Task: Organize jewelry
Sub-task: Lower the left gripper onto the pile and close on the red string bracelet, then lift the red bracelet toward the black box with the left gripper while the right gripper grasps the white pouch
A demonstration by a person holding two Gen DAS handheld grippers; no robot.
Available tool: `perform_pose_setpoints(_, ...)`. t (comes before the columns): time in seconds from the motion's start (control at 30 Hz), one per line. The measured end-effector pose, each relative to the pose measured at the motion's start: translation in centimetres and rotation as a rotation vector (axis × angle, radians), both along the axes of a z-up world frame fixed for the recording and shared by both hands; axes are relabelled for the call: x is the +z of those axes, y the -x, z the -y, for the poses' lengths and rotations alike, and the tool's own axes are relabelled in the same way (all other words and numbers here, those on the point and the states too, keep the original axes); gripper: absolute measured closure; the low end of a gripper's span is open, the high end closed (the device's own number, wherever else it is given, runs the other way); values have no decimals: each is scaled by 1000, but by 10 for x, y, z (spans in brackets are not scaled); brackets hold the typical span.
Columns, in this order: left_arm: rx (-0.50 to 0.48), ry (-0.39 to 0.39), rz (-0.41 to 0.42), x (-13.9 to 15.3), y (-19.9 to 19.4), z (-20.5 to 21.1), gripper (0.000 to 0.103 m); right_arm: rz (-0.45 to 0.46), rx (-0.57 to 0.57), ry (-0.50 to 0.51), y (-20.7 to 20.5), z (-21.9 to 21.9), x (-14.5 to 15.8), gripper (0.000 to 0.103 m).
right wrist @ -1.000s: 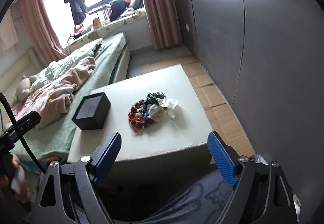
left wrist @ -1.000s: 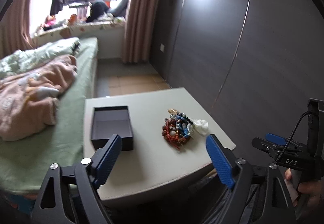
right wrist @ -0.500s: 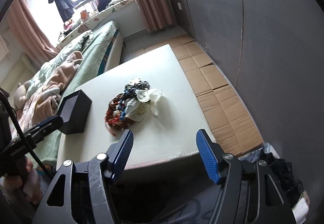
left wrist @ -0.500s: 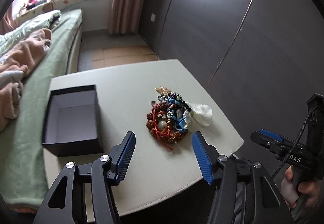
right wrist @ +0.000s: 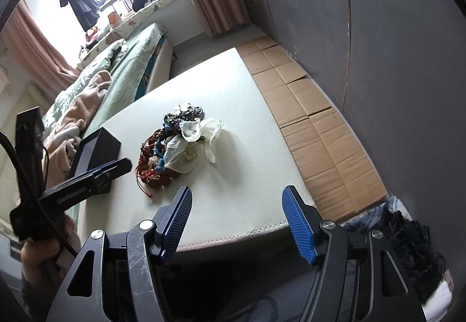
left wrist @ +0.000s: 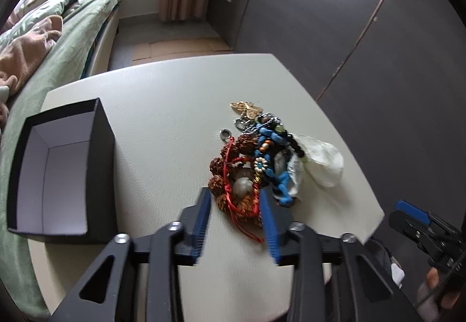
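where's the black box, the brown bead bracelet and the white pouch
black box [left wrist: 99, 153], left wrist view, on its outer right wall
brown bead bracelet [left wrist: 217, 164], left wrist view, on a bead at the loop's left side
white pouch [left wrist: 323, 160], left wrist view, on the middle of the fabric

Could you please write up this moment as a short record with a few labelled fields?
surface: pale table
jewelry: tangled pile of beaded bracelets with a white pouch beside it
container: open black box, nothing visible inside, left of the pile
left gripper: open, fingers straddling the near end of the pile, not closed on it
right gripper: open, over the table's near edge, holding nothing
sorted so far: nothing
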State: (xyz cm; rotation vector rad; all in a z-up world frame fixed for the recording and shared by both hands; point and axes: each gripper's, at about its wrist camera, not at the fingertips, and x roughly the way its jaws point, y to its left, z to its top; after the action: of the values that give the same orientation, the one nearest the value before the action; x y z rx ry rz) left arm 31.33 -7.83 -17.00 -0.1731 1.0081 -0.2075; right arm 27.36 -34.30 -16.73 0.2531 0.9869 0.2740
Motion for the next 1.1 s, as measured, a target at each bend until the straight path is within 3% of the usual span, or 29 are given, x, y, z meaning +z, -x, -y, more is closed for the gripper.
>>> perform_pose_setpoints(0.17,15,-31,-20,-12,-12,3,77,-17,-2,-16,-9,-1,-8,38)
perform_pose_setpoints(0.3,20,-76,-12,-17,-13,5,89,-31,0,-36,-17,-3,-11,38)
perform_pose_setpoints(0.4,29,-63,-20,-16,-14,1,98,-42,4,-56,-26,-6,-14,38)
perform_pose_setpoints(0.77,57,28,54,26,4,-21,98,-81,56,-138,-71,-26,-19,39)
perform_pose_setpoints(0.93,102,67,117,50,19,-33,98,-123,83,-146,-88,-35,-29,49)
perform_pose_setpoints(1.0,130,84,139,57,26,-40,98,-146,94,-141,-95,-38,-36,67)
perform_pose_setpoints(1.07,153,100,154,60,33,-47,98,-170,114,-153,-100,-39,-42,99)
perform_pose_setpoints(1.1,163,105,159,62,37,-51,98,-171,122,-164,-101,-39,-43,99)
